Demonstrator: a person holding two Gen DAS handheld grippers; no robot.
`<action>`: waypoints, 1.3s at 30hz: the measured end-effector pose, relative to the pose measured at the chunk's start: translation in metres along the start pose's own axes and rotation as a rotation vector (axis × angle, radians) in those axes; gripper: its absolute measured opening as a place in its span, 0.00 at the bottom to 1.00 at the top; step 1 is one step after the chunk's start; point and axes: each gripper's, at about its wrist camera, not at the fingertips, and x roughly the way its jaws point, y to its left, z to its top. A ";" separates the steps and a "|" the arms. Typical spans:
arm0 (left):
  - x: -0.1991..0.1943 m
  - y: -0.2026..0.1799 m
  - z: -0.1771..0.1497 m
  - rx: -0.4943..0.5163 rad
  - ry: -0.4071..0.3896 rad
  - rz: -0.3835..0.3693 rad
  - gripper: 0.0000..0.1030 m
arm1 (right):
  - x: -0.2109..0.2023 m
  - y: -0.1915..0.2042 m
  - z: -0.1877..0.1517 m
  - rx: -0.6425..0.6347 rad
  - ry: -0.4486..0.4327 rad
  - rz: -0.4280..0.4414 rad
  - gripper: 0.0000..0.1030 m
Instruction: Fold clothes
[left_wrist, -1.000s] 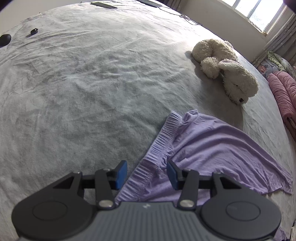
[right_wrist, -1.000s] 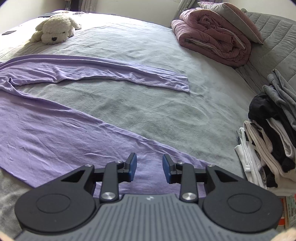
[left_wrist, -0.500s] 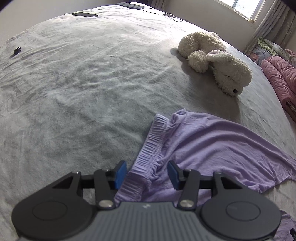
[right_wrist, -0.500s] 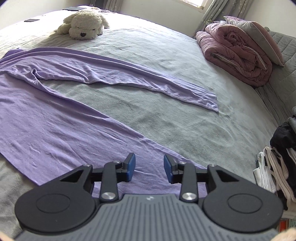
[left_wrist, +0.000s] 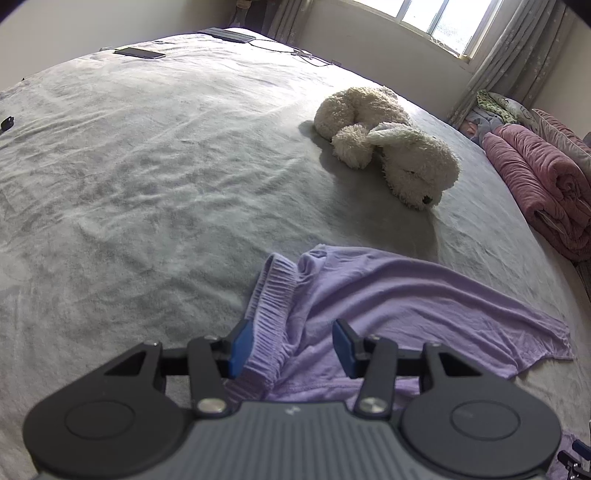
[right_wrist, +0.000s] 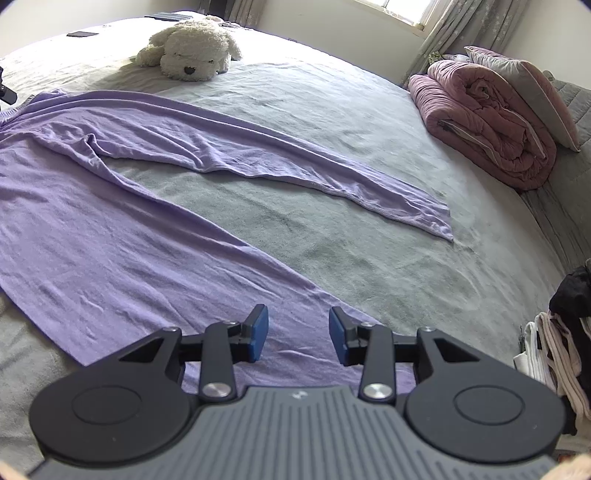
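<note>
While both grippers gape, lilac trousers (right_wrist: 110, 240) sprawl — bed (right_wrist: 369, 110) beneath.

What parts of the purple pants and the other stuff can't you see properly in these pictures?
- Purple pants: near leg end hidden under the right gripper, right wrist view.
- Waistband: its lower part disappears behind the left gripper, left wrist view.
- Clothes pile: cut off by the right edge.
- Flat dark things far away: too small to name.

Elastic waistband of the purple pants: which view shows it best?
Left wrist. The ribbed waistband runs up from between the open left tongs, close and unobstructed. The right wrist view shows mostly the spread pant legs; the waistband is only a sliver at its left edge.
</note>
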 end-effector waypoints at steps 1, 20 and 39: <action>-0.001 -0.001 0.000 0.006 -0.005 -0.002 0.47 | 0.000 0.000 0.000 -0.001 0.000 -0.001 0.39; 0.006 0.018 -0.003 -0.018 0.059 0.032 0.51 | 0.001 0.008 0.000 -0.026 0.001 -0.004 0.41; 0.018 0.010 -0.007 0.033 0.068 0.057 0.44 | 0.003 0.019 0.002 -0.043 0.007 0.001 0.45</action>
